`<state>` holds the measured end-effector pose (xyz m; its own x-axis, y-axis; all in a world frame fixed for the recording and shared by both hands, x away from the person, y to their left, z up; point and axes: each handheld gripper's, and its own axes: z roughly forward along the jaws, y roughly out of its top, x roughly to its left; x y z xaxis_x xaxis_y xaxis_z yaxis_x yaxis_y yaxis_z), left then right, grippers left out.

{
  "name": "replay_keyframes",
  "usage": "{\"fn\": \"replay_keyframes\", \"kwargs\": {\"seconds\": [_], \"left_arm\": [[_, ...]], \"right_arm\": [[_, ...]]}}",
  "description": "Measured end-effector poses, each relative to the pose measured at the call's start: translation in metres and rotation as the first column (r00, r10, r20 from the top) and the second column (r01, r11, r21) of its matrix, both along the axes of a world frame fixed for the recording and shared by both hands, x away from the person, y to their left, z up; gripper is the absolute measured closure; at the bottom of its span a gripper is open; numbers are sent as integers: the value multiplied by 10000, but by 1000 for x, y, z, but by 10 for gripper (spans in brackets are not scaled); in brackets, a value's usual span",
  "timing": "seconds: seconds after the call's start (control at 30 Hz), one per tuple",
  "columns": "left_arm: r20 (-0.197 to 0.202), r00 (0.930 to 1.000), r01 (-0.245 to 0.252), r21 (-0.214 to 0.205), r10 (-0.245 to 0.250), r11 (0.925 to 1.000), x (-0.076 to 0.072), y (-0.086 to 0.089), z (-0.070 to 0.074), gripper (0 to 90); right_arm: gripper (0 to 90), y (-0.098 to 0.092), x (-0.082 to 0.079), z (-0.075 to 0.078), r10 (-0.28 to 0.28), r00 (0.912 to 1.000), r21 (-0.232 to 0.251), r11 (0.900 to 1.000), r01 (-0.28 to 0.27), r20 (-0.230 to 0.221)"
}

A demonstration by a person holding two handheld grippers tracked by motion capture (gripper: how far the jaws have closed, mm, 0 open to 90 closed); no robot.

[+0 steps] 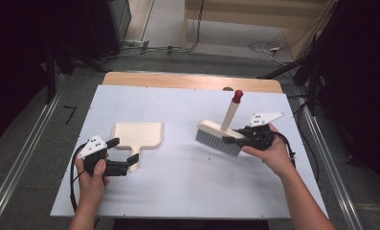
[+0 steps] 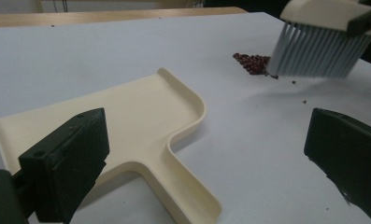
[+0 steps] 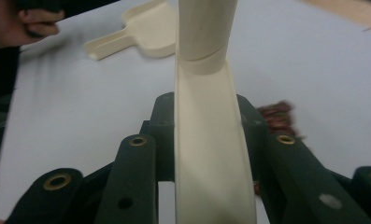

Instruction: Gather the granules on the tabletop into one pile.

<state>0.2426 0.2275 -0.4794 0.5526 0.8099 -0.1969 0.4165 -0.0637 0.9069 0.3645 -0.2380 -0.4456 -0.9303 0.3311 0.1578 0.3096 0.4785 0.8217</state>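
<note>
The right tool (image 1: 235, 140) is clamped on the cream back of the brush (image 1: 219, 137), whose grey bristles point down toward the table (image 1: 178, 191) in its right half, with the red-capped handle sticking up toward the far edge. Just beyond the bristles lies a small heap of dark red beans (image 2: 253, 63), seen best in the left gripper view. The left tool (image 1: 123, 153) has its jaws apart, one on each side of the dustpan handle and pressing on nothing; the cream dustpan (image 1: 139, 135) lies flat in the left half of the table, its open mouth toward the far edge.

The main risk, as I judge it, is scatter: a quick or heavy stroke would flick the round beans across the smooth sheet, and some could roll off the right or far edge. A few loose beans already lie apart from the heap. The dustpan is another weak point: it is not gripped and its mouth faces away from the pile, so a sweep now would push it along or send beans past it.

From above, the brush hides the heap entirely. The right gripper view is blurred and the brush back covers most of it, so the beans show as a reddish smear, and whether the bristles touch them is hard to say.
</note>
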Motion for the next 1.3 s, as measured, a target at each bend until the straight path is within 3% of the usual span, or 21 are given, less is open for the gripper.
{"fn": "replay_keyframes", "kwargs": {"seconds": [0.1,0.13,0.23,0.33,0.5,0.63,0.8,0.97,1.07,1.3], "left_arm": [[-10,10000,13,8,-13,10000,0,0,0,4],[11,10000,19,-9,-19,10000,0,-1,0,5],[24,10000,7,8,-7,10000,-1,0,0,5],[28,10000,-11,-44,11,10000,-1,1,1,5],[26,10000,-8,-16,8,10000,0,0,0,4],[28,10000,-7,-29,7,10000,0,1,0,5],[28,10000,-3,-9,3,10000,0,0,1,5],[24,10000,-7,-12,7,10000,-1,1,1,5],[50,10000,-30,-29,31,10000,-1,2,1,4],[127,9999,-82,-67,83,9999,-2,4,3,4]], "right_arm": [[656,10,-5,-15,468,9971,-177,9987,-479,-603],[656,12,-5,-20,538,9966,-286,9980,-557,-622],[656,10,1,-24,253,9990,-186,9995,-260,-359],[656,4,9,-24,-242,9985,-315,9992,257,483],[656,-7,17,-18,-1306,9851,-432,9897,1362,1122],[656,-12,15,-8,-1533,9803,180,9882,1522,1246],[656,-16,9,4,-1700,9748,420,9853,1656,1447],[656,-23,-3,13,-2102,9684,550,9773,2045,1343],[656,-31,-12,15,-2581,9552,703,9656,2502,1447],[656,-63,-30,15,-3810,9189,1195,9218,3688,1025]]}}
